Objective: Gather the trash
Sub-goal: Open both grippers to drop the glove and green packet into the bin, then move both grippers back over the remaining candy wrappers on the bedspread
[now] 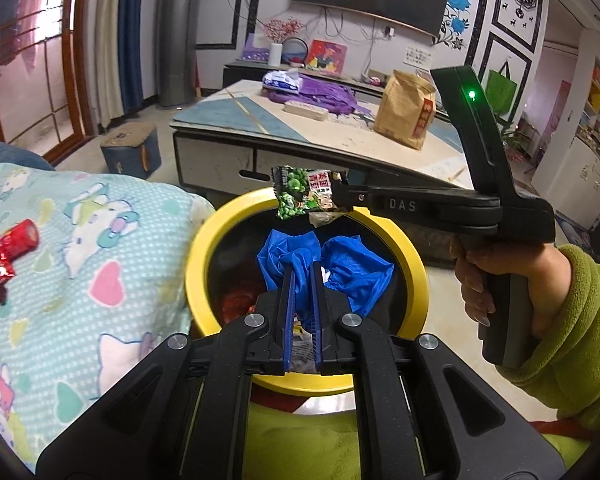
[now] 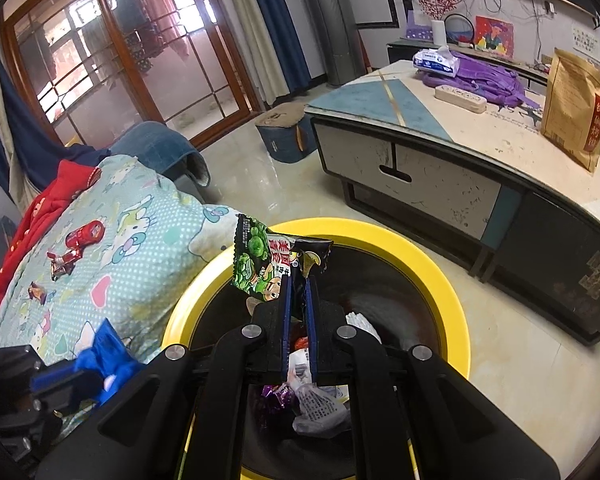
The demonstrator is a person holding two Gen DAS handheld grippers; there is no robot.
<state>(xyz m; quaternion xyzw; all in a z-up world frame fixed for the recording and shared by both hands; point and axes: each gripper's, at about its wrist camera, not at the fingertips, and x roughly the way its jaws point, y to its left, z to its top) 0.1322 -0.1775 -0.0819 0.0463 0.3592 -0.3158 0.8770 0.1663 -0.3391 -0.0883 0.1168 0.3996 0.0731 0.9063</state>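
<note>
My left tongs (image 1: pixel 303 270) are pressed together on a crumpled blue glove (image 1: pixel 331 264), which hangs over the dark mouth of the yellow-rimmed bin (image 1: pixel 204 248) right in front of me. My right tongs (image 2: pixel 298 280) are pinching a green snack wrapper (image 2: pixel 260 264) by its dark torn edge; in the left wrist view that wrapper sits at about 12 o'clock from the glove, above the bin's far rim, with my right hand (image 1: pixel 495 276) in a green sleeve (image 1: pixel 571 320) at 3 o'clock. In the right wrist view the wrapper stands up above the tips, over the near side of the bin's opening, and the left tongs with the blue glove show at 8 o'clock. Inside the bin lie white and purple scraps (image 2: pixel 311 396). At 9 o'clock from the bin is a blanket with cartoon cats (image 2: pixel 112 248), and on it lie red wrappers (image 2: pixel 80 240), well apart from both tongs. Beyond the bin at about 1 o'clock stands the table (image 2: pixel 419 152), carrying a brown paper bag (image 2: pixel 575 108).
</note>
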